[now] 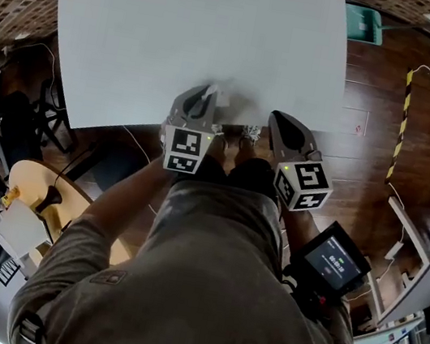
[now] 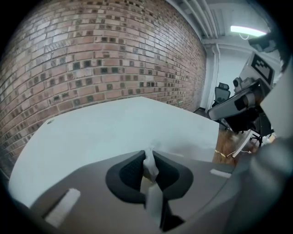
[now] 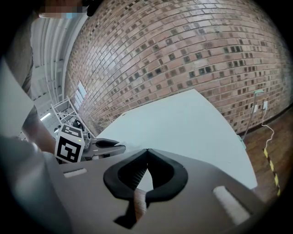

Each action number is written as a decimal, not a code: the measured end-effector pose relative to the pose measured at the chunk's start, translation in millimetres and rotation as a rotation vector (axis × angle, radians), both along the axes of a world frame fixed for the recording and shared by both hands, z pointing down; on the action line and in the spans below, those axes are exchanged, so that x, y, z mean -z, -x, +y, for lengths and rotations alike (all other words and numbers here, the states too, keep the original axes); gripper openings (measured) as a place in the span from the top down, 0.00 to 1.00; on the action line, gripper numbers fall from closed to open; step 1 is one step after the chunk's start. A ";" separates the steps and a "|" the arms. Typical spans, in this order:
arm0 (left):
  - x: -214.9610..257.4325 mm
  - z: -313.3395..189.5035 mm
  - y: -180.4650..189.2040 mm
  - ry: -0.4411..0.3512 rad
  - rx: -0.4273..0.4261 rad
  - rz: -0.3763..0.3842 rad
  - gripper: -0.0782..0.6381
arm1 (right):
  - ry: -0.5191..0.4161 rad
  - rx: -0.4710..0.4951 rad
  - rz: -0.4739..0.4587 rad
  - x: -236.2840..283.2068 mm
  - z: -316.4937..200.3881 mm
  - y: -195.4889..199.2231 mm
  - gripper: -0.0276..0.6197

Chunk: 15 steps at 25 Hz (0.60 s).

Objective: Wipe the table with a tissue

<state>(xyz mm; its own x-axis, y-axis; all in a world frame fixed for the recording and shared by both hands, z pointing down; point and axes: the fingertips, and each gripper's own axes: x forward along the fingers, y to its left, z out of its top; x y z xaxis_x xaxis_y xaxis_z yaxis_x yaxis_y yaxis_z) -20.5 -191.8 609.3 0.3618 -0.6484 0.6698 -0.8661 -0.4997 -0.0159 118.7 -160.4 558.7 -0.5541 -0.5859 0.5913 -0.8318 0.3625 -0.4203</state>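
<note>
Person's torso (image 1: pixel 212 233) filled the near view. Just beyond it, the left gripper (image 1: pixel 203 101) pinched a white tissue (image 2: pixel 150 167) between its jaws at the table's (image 1: pixel 198 32) near edge, apparently placed to start wiping. To its right, the right gripper (image 1: pixel 280 122) had its jaws together on nothing, seemingly parked out of the way.

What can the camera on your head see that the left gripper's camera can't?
Only the head view shows the person's shirt, the green bin on the floor past the table, and the round wooden table off to the left.

Only the left gripper view shows the ceiling light and the office chair far behind.

Both show the white table, the tissue pinched in the left gripper, and the right gripper beside it.
</note>
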 end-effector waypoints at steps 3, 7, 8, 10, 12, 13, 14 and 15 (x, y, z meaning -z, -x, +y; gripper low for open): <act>2.3 -1.9 14.9 -0.005 0.031 -0.013 0.85 | -0.004 0.015 -0.003 3.2 -3.0 5.2 0.94; 4.7 -2.1 44.3 -0.009 0.099 -0.035 0.85 | -0.011 0.043 -0.004 7.3 -4.0 14.7 0.94; 5.2 -1.8 52.6 -0.010 0.117 -0.042 0.85 | -0.012 0.050 -0.004 8.2 -4.3 17.4 0.94; 5.8 -0.5 71.1 -0.011 0.153 -0.056 0.85 | -0.015 0.065 -0.004 10.4 -5.3 24.4 0.94; 5.4 2.0 89.7 -0.011 0.184 -0.071 0.85 | -0.021 0.082 -0.003 12.4 -5.8 32.8 0.94; 4.9 3.5 97.7 -0.010 0.197 -0.075 0.85 | -0.025 0.089 -0.003 13.3 -5.8 36.8 0.94; 4.8 5.1 104.3 -0.010 0.209 -0.077 0.85 | -0.028 0.095 -0.002 14.3 -5.6 40.3 0.94; 5.9 6.4 109.3 -0.012 0.219 -0.075 0.85 | -0.032 0.100 -0.001 15.7 -5.3 43.8 0.94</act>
